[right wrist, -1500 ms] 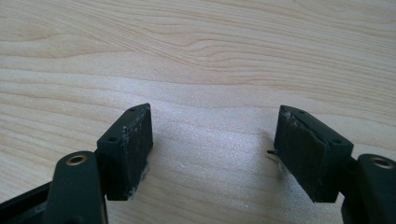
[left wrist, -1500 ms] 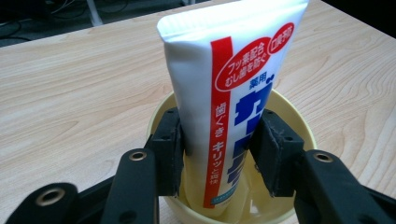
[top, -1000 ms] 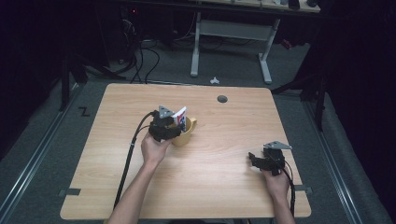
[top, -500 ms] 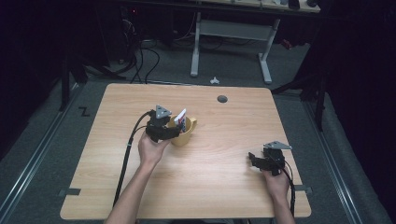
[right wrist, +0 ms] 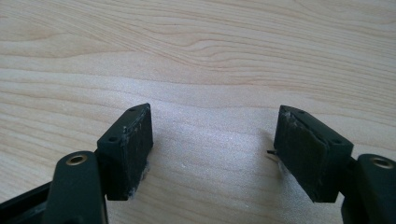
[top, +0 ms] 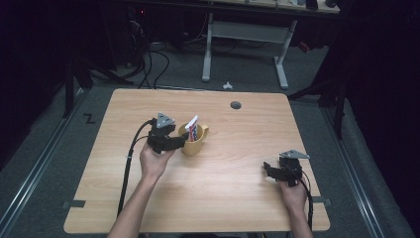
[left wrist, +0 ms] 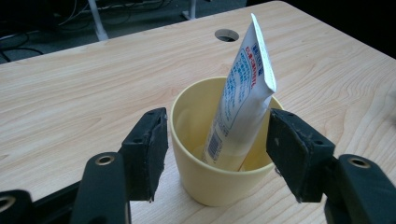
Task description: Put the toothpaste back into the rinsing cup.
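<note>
A lab or recording room is suggested. A bare wooden table (top: pixel 237 198) with a cable grommet hole (top: pixel 236 105) is set on grey carpet (top: pixel 44 163) under dim lighting. Loose cables (top: pixel 148 59) are strewn behind it, a height-adjustable desk frame (top: pixel 242 44) is seen, and tape marks (top: pixel 89 118) are stuck to the floor.

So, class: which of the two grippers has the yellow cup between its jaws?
The left gripper: its open jaws flank the yellow cup holding a tube. The right gripper has bare table between its jaws.
</note>
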Motion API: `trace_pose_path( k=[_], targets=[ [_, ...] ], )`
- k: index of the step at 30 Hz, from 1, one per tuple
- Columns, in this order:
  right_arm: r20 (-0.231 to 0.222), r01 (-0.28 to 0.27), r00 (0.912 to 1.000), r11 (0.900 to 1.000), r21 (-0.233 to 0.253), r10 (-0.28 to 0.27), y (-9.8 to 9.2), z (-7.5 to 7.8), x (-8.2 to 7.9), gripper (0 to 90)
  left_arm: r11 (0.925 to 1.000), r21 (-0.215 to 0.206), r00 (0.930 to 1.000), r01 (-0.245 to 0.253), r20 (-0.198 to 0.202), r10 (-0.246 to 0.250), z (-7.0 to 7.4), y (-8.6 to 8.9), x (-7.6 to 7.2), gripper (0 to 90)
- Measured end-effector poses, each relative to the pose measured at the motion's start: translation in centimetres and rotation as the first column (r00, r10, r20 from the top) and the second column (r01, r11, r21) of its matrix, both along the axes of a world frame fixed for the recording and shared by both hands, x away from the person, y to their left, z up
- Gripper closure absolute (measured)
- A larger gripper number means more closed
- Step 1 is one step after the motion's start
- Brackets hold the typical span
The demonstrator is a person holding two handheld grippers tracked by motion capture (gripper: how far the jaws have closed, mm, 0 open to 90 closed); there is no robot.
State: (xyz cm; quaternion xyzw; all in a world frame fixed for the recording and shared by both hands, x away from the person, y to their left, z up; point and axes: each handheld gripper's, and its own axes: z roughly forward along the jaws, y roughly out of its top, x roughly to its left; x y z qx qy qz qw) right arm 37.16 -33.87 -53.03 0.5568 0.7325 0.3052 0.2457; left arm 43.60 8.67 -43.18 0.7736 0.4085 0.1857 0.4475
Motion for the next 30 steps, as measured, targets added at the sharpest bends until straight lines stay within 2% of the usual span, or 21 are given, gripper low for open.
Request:
trace_pose_path(
  k=[9,19,30],
  targets=[
    [0.001,-0.001,1.0000,1.000,-0.001,0.001,0.0,0.0,0.0,28.2,0.9995,-0.028,0.9998,-0.014,0.014,0.015,0.8,1.1,-0.4,39.1],
    [0.001,-0.001,1.0000,1.000,-0.001,0.001,0.0,0.0,0.0,28.2,0.9991,-0.021,0.9989,-0.036,0.028,0.036,1.1,2.3,-1.2,39.0],
    [0.000,0.000,1.0000,1.000,0.000,0.000,0.0,0.0,0.0,28.2,0.9979,-0.043,0.9979,-0.048,0.042,0.050,1.6,3.1,-1.8,38.9]
  ],
)
